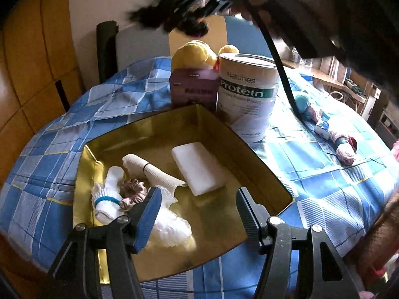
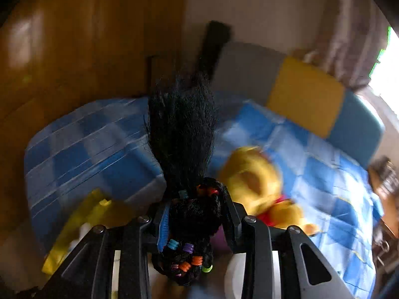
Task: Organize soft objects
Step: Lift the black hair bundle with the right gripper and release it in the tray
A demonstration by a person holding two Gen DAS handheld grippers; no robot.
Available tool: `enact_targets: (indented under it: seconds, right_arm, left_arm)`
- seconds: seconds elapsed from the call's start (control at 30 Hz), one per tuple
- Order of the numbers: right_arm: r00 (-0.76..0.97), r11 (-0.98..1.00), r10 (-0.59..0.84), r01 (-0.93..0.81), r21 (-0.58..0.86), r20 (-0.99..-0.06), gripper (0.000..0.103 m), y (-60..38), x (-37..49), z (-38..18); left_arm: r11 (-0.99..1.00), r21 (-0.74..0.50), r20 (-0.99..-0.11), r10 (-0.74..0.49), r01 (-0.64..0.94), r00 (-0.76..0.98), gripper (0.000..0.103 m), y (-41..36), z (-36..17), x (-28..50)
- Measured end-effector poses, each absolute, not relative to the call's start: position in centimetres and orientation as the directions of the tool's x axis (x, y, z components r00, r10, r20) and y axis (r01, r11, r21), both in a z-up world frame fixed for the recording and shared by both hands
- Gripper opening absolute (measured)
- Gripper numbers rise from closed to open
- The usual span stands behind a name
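Observation:
My right gripper point(image 2: 193, 210) is shut on a black hair piece point(image 2: 184, 134) with coloured beads, held high above the bed. It shows at the top of the left wrist view point(image 1: 174, 20). My left gripper point(image 1: 197, 206) is open and empty above a gold tin point(image 1: 264, 154). In the tin lie a white sponge block point(image 1: 198, 168), a beige sock point(image 1: 154, 172), a white glove with a blue band point(image 1: 107, 196), a brown scrunchie point(image 1: 133, 191) and crumpled white plastic point(image 1: 172, 226). A yellow plush bear point(image 2: 259, 182) lies behind the tin, also visible in the left wrist view point(image 1: 194, 54).
A protein powder can point(image 1: 248, 94) and a purple box point(image 1: 192, 89) stand behind the tin on the blue checked bedspread point(image 1: 49, 149). A small doll and cloth items point(image 1: 334, 134) lie at the right. Wooden wardrobe point(image 1: 30, 62) at the left.

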State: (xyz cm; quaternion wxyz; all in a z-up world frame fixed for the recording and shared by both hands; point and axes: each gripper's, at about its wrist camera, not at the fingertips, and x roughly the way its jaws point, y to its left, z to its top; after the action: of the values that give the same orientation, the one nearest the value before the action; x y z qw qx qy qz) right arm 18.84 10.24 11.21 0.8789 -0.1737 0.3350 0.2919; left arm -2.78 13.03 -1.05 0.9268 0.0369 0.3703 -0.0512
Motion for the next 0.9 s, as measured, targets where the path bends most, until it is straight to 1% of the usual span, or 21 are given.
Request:
enact_targets:
  seconds: [0.13,0.2,0.33,0.53,0.77,0.8,0.9]
  right_arm:
    - [0.499,0.741,0.414,-0.671,-0.037,-0.761,0.034,11.2,15.8,6.9]
    - [0.445,0.746,0.401,-0.666,0.003,-0.801,0.034,11.1,14.4,3.7]
    - [0.377,0.764,0.373,-0.643,0.050,-0.848,0.034,10.6,12.7,-1.0]
    - [0.379,0.816,0.306,-0.576,0.035,-0.873,0.034,11.0,13.3,-4.0]
    - [0.244,0.821,0.431,-0.506,0.265,-0.869,0.039,11.2,15.0,-5.3]
    - [0.239,0.818,0.433,-0.509,0.268,-0.869,0.041,11.1,14.8,-5.0]
    - [0.252,0.810,0.442,-0.525,0.262,-0.861,0.043,10.9,13.9,-4.7]
  left_arm:
    - [0.996,0.017,-0.694,-0.048,0.083,0.718,0.064,14.1,-1.2,-3.0]
    - [0.999,-0.004,-0.701,-0.034,0.044,0.712,0.064,15.4,-1.3,-3.0]
    - [0.997,-0.043,-0.717,0.010,-0.059,0.697,0.064,18.6,-1.7,-3.4]
    - [0.968,-0.108,-0.726,0.079,-0.226,0.684,0.064,23.4,-2.0,-4.5]
    - [0.957,-0.105,-0.721,0.115,-0.271,0.683,0.070,24.0,-2.0,-4.9]
    - [0.957,-0.104,-0.722,0.115,-0.271,0.682,0.070,24.1,-2.0,-4.7]
    - [0.957,-0.104,-0.725,0.113,-0.270,0.680,0.070,24.0,-2.1,-4.6]
